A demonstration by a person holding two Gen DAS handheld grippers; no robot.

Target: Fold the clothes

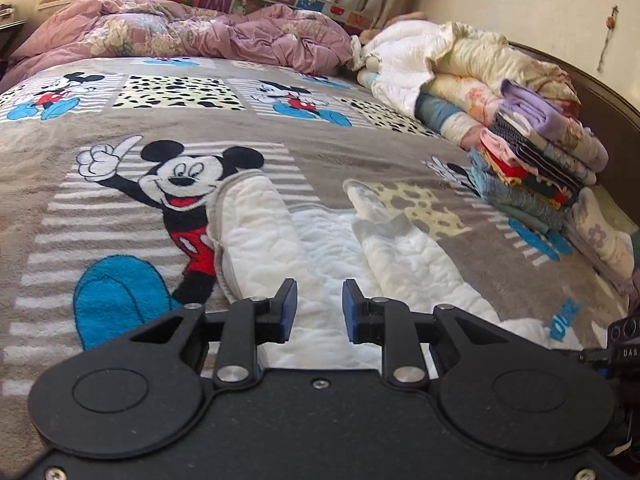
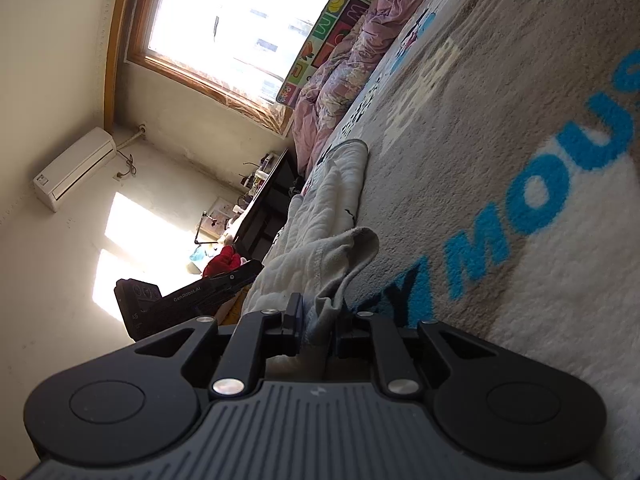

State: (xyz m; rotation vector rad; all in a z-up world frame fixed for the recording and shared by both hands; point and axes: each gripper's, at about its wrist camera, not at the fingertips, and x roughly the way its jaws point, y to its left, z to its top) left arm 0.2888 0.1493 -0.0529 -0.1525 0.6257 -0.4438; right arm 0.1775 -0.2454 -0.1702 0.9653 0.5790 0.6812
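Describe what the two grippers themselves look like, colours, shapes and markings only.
Left gripper: matte black body, two round discs, silver pivot screws, blue pads on its fingers. Right gripper: the same black linkage and discs, on a grey ribbed plate with a small lightning-bolt mark.

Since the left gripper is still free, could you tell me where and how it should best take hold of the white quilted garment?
Probably the near hem of the white quilted garment, directly ahead of the open left gripper. The cloth lies flat on the Mickey Mouse blanket, so come in low from the near side and pinch the edge. The right gripper already holds the neighbouring corner.
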